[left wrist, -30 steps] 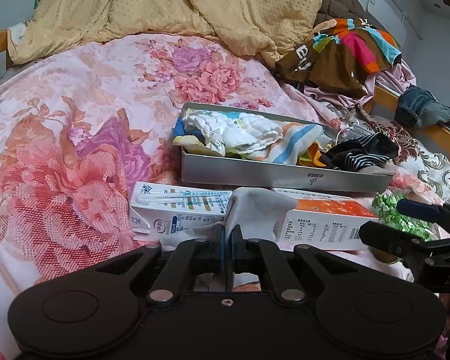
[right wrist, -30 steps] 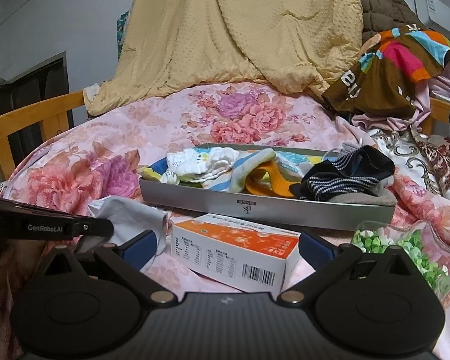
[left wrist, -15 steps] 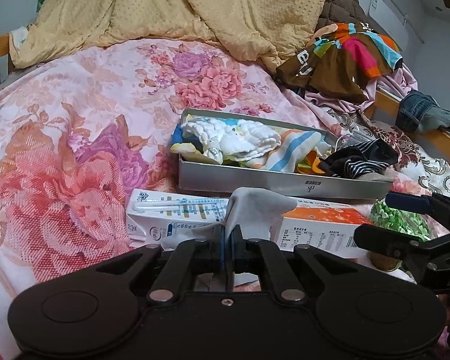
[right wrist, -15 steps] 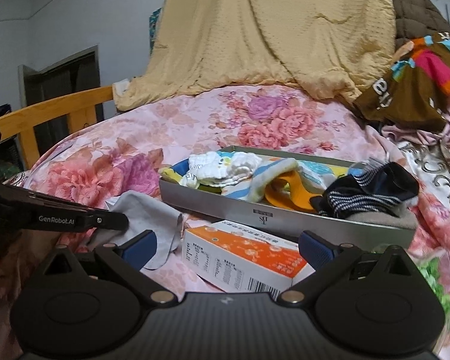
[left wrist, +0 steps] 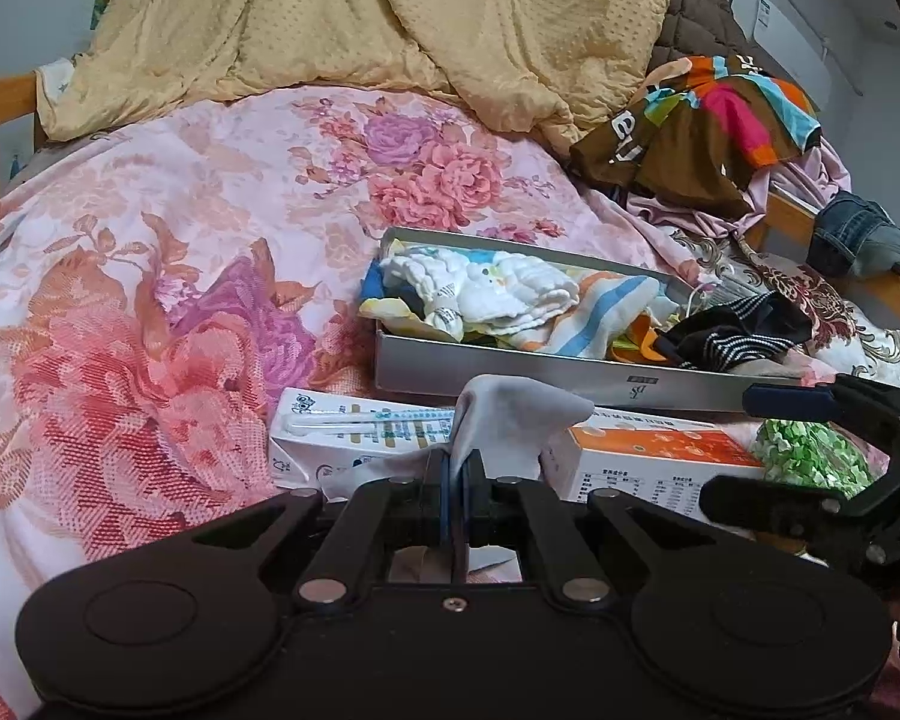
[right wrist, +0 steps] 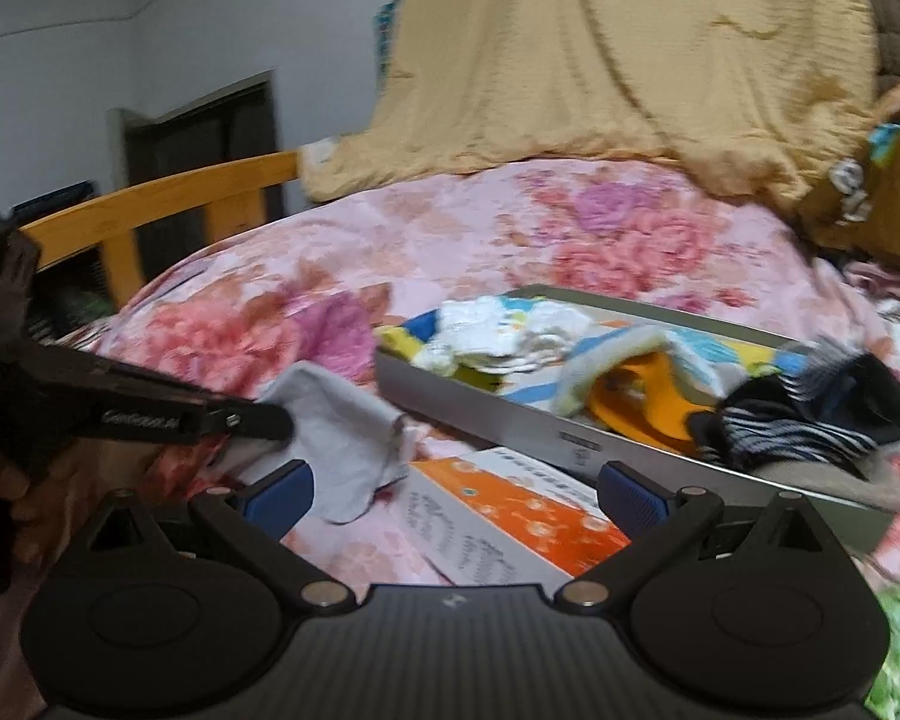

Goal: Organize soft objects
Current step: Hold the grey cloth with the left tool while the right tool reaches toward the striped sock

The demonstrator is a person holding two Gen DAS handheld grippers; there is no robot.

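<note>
Bed (left wrist: 150,228): grey cloth (left wrist: 510,414) pinched btwn left gripper (left wrist: 455,480) jaws.

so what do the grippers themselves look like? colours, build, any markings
Both alike: matte black bodies with two round discs, black linkage arms on silver pivot pins, blue pads on the fingertips. The left gripper has a small screw at centre; seen side-on from the right wrist view it carries white "GenRobot.AI" lettering. The right gripper has a ribbed grey top plate with a small white logo. No cables visible.
</note>
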